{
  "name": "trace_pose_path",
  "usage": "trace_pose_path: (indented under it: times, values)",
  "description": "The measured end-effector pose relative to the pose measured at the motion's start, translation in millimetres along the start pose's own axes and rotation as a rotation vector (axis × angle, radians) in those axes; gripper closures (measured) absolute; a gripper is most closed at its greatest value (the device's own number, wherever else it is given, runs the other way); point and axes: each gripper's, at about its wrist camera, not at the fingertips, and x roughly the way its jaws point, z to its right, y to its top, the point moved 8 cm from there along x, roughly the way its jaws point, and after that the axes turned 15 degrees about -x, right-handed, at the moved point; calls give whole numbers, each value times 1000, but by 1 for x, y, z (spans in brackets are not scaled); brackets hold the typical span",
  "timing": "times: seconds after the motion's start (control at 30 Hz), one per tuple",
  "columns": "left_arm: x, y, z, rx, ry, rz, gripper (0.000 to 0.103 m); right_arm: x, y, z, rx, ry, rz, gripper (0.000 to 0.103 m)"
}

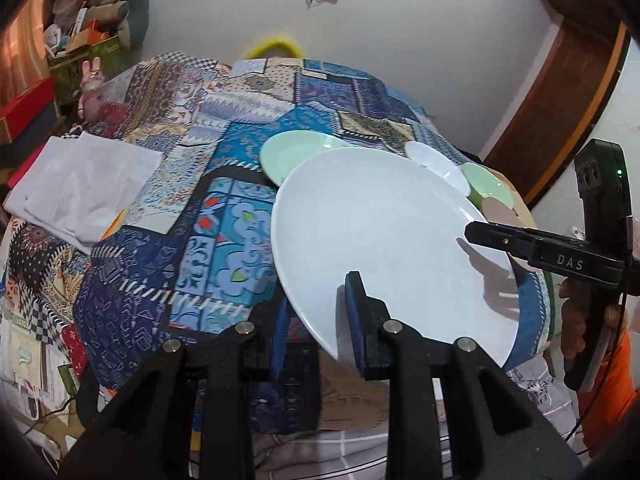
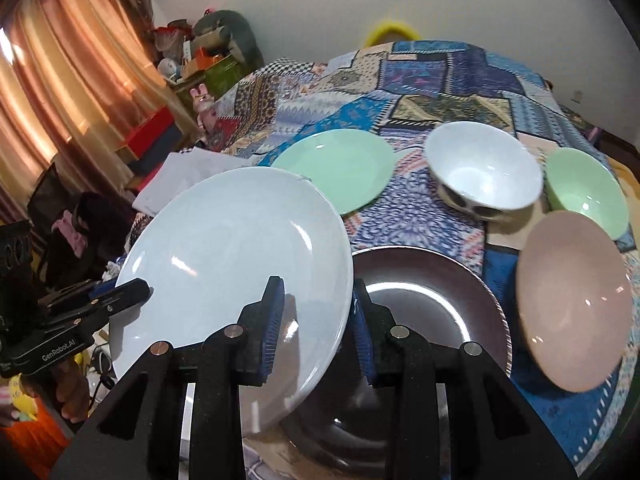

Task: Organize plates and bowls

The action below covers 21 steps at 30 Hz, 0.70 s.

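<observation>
A large white plate (image 1: 384,240) (image 2: 236,276) is held tilted above the patterned tablecloth (image 1: 224,224). My left gripper (image 1: 320,320) is shut on its near rim; it also shows at the left of the right wrist view (image 2: 120,296). My right gripper (image 2: 316,320) has its fingers either side of the plate's right rim with a visible gap; it also shows at the right of the left wrist view (image 1: 492,238). A dark plate (image 2: 432,304) lies under the white plate. A green plate (image 2: 340,168) (image 1: 292,152), a white bowl (image 2: 484,168), a green bowl (image 2: 584,188) and a pink bowl (image 2: 572,300) sit beyond.
Folded white cloth (image 1: 84,184) lies on the table's left side. Boxes and clutter (image 2: 160,136) stand by the curtain (image 2: 60,80) at the left. The table's edge (image 2: 592,440) curves round at the lower right.
</observation>
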Motion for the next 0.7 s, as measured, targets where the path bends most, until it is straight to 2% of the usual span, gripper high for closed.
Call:
trace_pose_path:
  times: [0.7]
  values:
    - [39, -25, 58, 90, -29, -102, 77, -26, -50, 47, 130, -42, 9, 73]
